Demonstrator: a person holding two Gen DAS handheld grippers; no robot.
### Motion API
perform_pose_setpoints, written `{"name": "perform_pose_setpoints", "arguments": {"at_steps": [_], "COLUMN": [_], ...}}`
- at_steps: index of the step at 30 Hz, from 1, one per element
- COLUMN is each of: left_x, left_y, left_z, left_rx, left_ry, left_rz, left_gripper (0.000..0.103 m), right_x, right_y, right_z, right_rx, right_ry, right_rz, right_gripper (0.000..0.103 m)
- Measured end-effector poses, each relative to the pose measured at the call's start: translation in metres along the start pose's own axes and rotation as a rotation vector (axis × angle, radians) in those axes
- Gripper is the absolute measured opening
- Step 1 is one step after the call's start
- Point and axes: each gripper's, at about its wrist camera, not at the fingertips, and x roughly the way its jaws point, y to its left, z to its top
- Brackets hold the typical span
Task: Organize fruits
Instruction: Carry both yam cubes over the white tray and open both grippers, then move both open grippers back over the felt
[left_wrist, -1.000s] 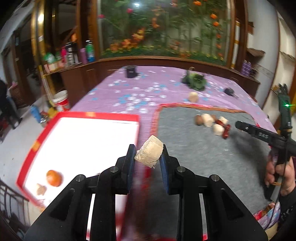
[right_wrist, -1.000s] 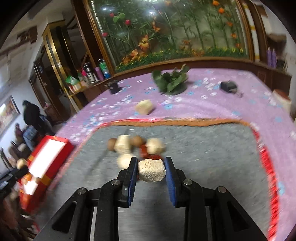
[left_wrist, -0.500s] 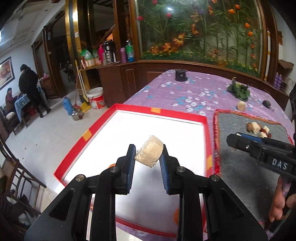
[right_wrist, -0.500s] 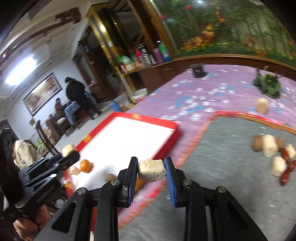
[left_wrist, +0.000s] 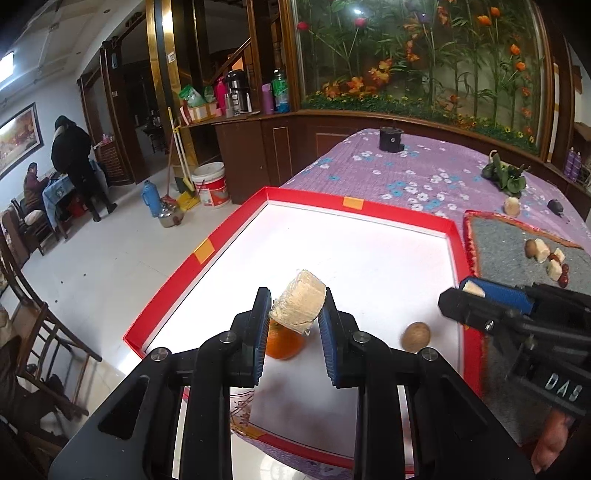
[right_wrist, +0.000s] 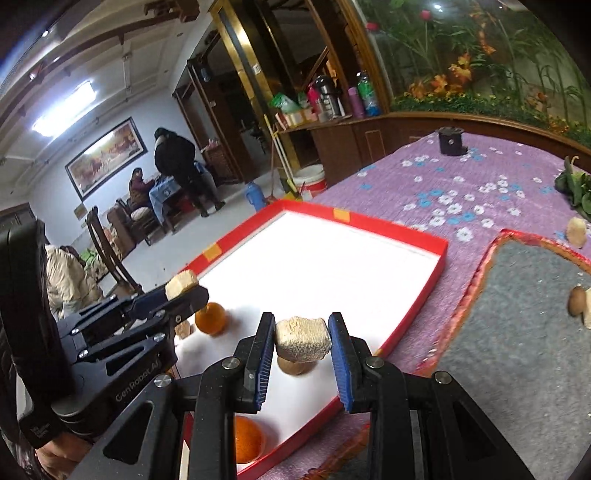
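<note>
Over red tray (left_wrist: 369, 212) — 2 grippers (left_wrist: 295, 321) (right_wrist: 302, 341) clamp pale chunks (left_wrist: 299, 304) (right_wrist: 302, 339).

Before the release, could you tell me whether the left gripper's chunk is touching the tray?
Apart: the right wrist view shows the chunk in the left gripper raised above the tray.

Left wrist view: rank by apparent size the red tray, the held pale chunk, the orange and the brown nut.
1. red tray
2. pale chunk in the left gripper, enlarged by nearness
3. orange, partly hidden, so unsure against the chunk
4. brown nut
</note>
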Motion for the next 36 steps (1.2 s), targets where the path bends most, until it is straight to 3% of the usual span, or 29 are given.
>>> {"name": "perform_pose_setpoints", "arguments": {"at_steps": [14, 16, 17, 19, 23, 36], "left_x": [0.009, 0.009, 0.009, 0.008, 0.003, -0.023], "left_y": [0.002, 0.003, 0.003, 0.001, -0.005, -0.045], "left_z": [-0.003, -0.003, -0.003, -0.003, -0.002, 0.003], "left_rx": [-0.007, -0.010, -0.009, -0.010, 0.004, 0.110], "left_ry": [0.034, 0.039, 0.043, 0.045, 0.026, -0.038], "left_rz": [0.069, 0.072, 0.072, 0.074, 0.082, 0.041], "left_gripper": [0.026, 0.026, 0.027, 0.032, 0.057, 0.062], "right_x": [0.019, 0.019, 0.018, 0.012, -0.003, -0.087], "right_y": [0.013, 0.011, 0.009, 0.004, -0.012, -0.113], "right_z": [-0.009, -0.007, -0.006, -0.004, 0.002, 0.008], "right_rx": [-0.032, -0.016, -0.007, 0.010, 0.055, 0.259], "right_ry": [0.066, 0.072, 0.065, 0.043, -0.010, -0.178], "right_rz": [-0.012, -0.004, -0.005, -0.001, 0.002, -0.157], "right_gripper": [0.028, 0.033, 0.039, 0.042, 0.042, 0.044]}}
